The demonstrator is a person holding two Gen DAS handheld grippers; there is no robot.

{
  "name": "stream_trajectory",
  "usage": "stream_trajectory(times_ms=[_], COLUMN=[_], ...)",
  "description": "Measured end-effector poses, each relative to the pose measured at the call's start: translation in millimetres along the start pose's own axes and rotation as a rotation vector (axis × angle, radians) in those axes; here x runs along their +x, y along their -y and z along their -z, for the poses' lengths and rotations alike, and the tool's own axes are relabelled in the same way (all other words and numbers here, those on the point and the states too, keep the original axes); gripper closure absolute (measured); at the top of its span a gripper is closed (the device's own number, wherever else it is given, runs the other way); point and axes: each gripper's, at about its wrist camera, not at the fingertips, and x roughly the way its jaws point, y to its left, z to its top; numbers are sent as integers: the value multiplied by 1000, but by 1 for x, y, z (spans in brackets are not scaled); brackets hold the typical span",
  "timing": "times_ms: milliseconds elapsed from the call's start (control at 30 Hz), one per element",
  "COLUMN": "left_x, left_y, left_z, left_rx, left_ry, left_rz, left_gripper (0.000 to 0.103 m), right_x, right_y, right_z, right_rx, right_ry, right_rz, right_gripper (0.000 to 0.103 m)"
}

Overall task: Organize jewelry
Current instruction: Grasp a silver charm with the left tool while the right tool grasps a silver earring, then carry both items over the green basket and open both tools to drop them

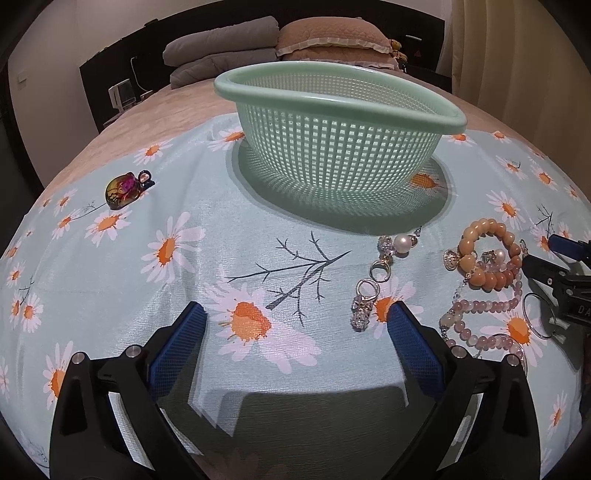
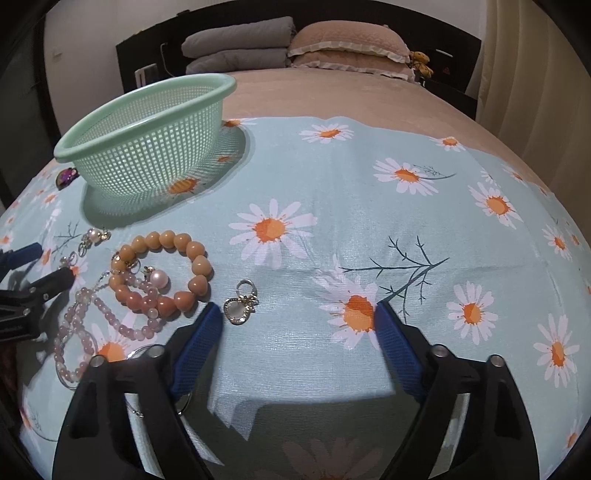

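Note:
A mint green mesh basket stands on the daisy-print cloth; it also shows in the right wrist view. An orange bead bracelet, a pink bead strand, a pearl-and-crystal chain and a round pendant lie on the cloth. An iridescent charm lies left of the basket. My left gripper is open and empty just above the cloth, the chain by its right finger. My right gripper is open and empty, the pendant just inside its left finger.
The cloth lies on a bed with grey folded quilts and a tan pillow at the far end. A dark headboard and a curtain stand behind. Each gripper shows at the edge of the other's view.

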Motion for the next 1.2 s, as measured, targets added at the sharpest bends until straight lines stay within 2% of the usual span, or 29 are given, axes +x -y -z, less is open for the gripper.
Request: stream_trajectory(times_ms=[33, 100, 133, 167, 200, 300, 367, 433, 567, 600, 633, 733, 1200], left_x=[-3, -6, -7, -8, -9, -8, -7, -7, -7, -8, -9, -11, -39], left_y=[4, 17, 23, 28, 34, 43, 47, 44, 31, 31, 31, 18, 3], left_z=[0, 1, 2, 3, 4, 5, 5, 4, -1, -2, -3, -8, -12], left_rx=[17, 75, 108, 140, 169, 224, 242, 230, 163, 162, 162, 62, 41], left_ry=[14, 38, 47, 54, 59, 56, 52, 47, 21, 12, 5, -36, -13], left_rz=[9, 9, 12, 22, 26, 32, 40, 55, 132, 127, 123, 181, 180], left_gripper=[16, 37, 43, 57, 68, 86, 92, 92, 93, 93, 93, 93, 93], right_x=[-1, -2, -1, -2, -2, -3, -4, -5, -8, -11, -14, -21, -50], right_y=[-4, -12, -13, -15, -18, -25, -22, -17, -14, -14, -14, -13, 1], right_z=[0, 0, 0, 0, 0, 1, 1, 0, -1, 0, 1, 4, -1], right_rx=[-23, -59, -70, -80, -94, -119, -99, -64, -40, -37, -35, -34, -9], right_ry=[4, 5, 4, 4, 3, 3, 1, -8, -20, -18, -15, -18, 32], right_rz=[-9, -36, -54, -83, -94, -76, -99, -126, -144, -149, -148, -145, -173], right_gripper=[41, 60, 65, 78, 87, 88, 89, 89, 90, 97, 98, 99, 99])
